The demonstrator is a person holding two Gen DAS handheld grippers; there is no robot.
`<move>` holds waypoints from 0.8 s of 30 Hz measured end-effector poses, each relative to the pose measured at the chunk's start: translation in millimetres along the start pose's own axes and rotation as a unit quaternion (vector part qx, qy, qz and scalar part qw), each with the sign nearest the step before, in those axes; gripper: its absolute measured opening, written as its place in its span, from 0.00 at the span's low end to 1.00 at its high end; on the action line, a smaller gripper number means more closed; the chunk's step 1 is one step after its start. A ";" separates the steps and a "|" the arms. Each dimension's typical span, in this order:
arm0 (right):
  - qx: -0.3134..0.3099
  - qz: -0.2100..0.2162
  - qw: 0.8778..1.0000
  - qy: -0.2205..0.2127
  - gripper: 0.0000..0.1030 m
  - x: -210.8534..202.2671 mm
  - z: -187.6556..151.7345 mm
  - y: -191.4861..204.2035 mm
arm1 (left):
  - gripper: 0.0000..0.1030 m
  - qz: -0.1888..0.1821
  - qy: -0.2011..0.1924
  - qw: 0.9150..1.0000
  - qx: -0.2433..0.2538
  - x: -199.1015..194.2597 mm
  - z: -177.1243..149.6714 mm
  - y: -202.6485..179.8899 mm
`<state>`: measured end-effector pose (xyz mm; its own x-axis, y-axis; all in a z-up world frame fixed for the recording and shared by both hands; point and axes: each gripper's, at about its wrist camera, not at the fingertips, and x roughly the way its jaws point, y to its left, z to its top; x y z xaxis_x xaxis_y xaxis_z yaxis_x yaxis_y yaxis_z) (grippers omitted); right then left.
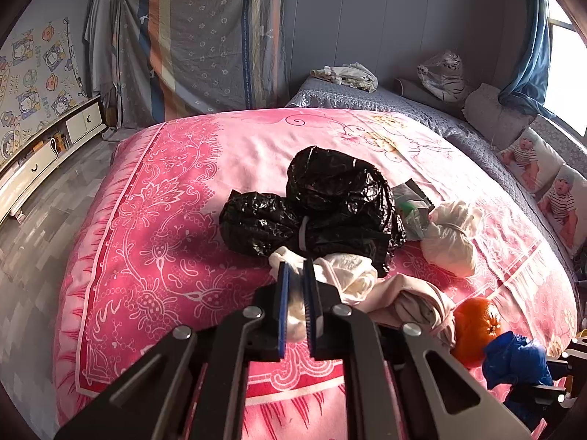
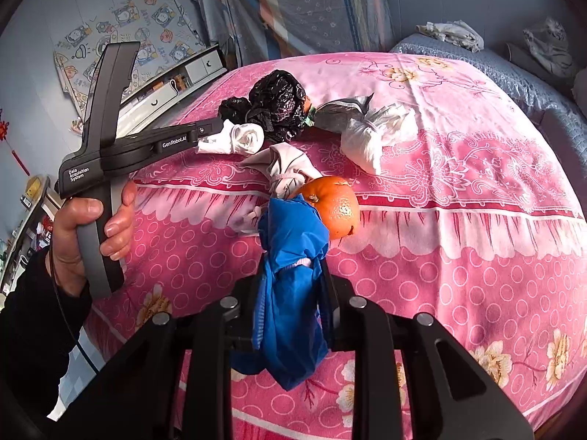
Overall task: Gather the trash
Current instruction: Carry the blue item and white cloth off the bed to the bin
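My left gripper (image 1: 297, 271) is shut on a white crumpled wad (image 1: 348, 275) lying on the pink quilt (image 1: 176, 190), just in front of two black plastic bags (image 1: 330, 198). The right wrist view shows the same gripper (image 2: 216, 130) from the side with the white wad (image 2: 244, 139) at its tip. My right gripper (image 2: 293, 262) is shut on a blue plastic bag (image 2: 293, 293), which hangs down between its fingers. An orange (image 2: 335, 207) sits right behind the blue bag. A beige cloth (image 2: 286, 168), a white tied bag (image 2: 370, 139) and a grey wrapper (image 2: 341, 110) lie nearby.
A hand (image 2: 91, 227) grips the left tool's handle. The quilt drapes over the bed's front edge. A grey bedspread (image 1: 433, 113) with pillows and a plush toy lies behind, a low white cabinet (image 1: 44, 154) stands left across the floor, and a window with a blue curtain (image 1: 532, 58) is at right.
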<state>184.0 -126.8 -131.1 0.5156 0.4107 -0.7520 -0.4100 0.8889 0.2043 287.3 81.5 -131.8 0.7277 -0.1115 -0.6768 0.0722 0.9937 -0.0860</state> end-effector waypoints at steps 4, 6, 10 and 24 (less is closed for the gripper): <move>0.006 0.007 1.000 -0.010 0.22 -12.4 1.2 -3.1 | 0.07 -0.010 -0.020 1.000 -0.007 -21.1 2.4 -2.6; 0.007 0.009 1.000 -0.015 0.22 -17.7 1.7 -4.5 | 0.07 -0.012 -0.029 0.999 -0.006 -33.3 2.6 -6.5; 0.011 0.008 1.000 -0.021 0.22 -26.8 2.5 -8.3 | 0.07 -0.014 -0.041 0.999 -0.009 -56.3 0.8 -12.3; 0.029 -0.013 0.998 -0.063 0.22 -75.3 -2.0 -24.8 | 0.07 -0.042 -0.083 0.996 0.011 -120.1 -2.1 -55.0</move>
<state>153.9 -180.2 -80.8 0.6175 0.4055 -0.6740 -0.3524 0.9087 0.2239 194.5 40.2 -47.3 0.8206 -0.1928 -0.5379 0.1518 0.9811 -0.1201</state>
